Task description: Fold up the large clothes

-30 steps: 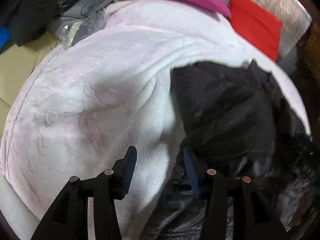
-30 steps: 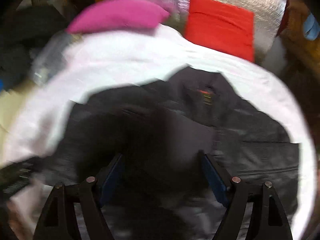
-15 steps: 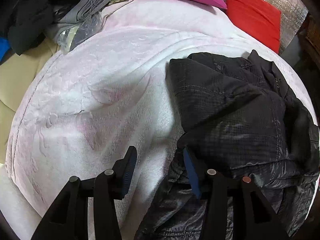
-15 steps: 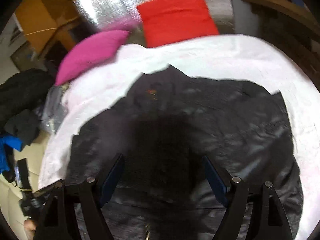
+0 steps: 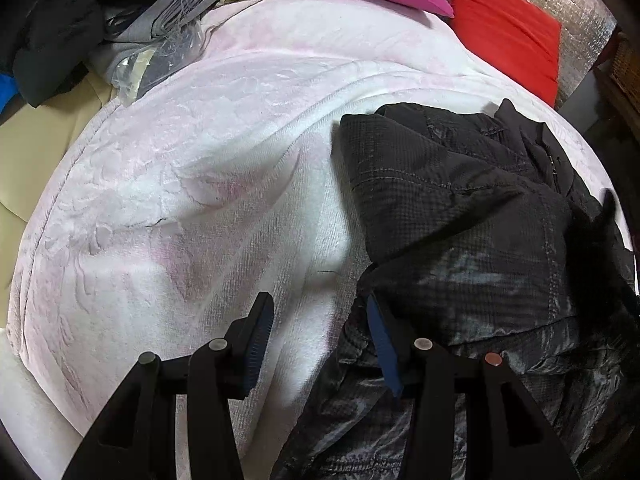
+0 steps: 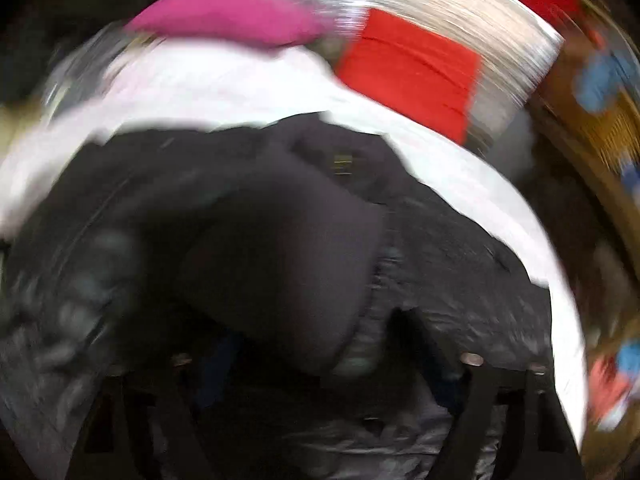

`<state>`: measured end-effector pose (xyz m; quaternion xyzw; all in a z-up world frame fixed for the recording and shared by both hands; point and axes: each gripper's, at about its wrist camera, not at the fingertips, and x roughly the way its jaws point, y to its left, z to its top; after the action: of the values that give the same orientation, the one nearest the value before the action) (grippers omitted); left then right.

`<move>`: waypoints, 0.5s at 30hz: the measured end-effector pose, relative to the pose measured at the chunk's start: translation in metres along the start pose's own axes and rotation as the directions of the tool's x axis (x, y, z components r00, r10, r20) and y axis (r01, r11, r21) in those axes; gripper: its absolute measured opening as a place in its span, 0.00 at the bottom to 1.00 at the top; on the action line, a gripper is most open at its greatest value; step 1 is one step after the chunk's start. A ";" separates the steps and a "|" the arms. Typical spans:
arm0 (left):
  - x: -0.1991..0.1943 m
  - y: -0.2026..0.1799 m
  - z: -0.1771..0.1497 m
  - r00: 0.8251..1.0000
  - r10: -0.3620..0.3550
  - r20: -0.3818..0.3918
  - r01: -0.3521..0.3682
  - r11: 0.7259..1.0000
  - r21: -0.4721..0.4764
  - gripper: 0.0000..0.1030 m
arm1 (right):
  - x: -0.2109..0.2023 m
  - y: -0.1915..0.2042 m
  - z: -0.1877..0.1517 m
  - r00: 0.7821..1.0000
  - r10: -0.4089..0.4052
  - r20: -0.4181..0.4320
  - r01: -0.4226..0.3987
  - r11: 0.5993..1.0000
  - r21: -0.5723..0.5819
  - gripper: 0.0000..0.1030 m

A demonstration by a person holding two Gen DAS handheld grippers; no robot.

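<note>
The right gripper (image 6: 316,344) was closing around a fold of the black quilted jacket (image 5: 460,216); the left gripper (image 5: 320,336) stood half-open beside its edge.

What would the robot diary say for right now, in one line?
left gripper: open beside black jacket | right gripper: closing, jacket between | surface: pink blanket
</note>
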<state>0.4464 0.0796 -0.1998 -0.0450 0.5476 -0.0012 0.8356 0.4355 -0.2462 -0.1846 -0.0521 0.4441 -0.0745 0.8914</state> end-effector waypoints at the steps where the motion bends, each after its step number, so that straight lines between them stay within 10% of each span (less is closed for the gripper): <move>1: 0.000 0.001 0.000 1.000 -0.005 -0.002 0.005 1.000 -0.002 0.47 | -0.001 -0.027 0.002 1.000 0.031 -0.006 -0.030 0.994 0.101 0.49; 7: -0.002 0.000 0.001 1.000 0.002 0.002 -0.002 1.000 -0.006 0.47 | -0.008 -0.162 -0.022 0.982 0.189 0.027 -0.173 0.827 0.535 0.50; 11: -0.003 -0.004 0.000 1.000 0.019 0.008 -0.019 1.000 -0.011 0.47 | 0.006 -0.211 -0.055 0.859 0.481 0.175 -0.448 0.542 0.711 0.59; 15: -0.013 -0.011 0.001 0.998 0.015 0.059 -0.015 1.000 0.002 0.47 | 0.018 -0.220 -0.062 0.779 0.567 0.270 -0.549 0.407 0.730 0.68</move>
<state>0.4424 0.0691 -0.1869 -0.0398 0.5230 0.0058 0.8514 0.3771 -0.4674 -0.2011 0.4893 0.3668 0.0419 0.7902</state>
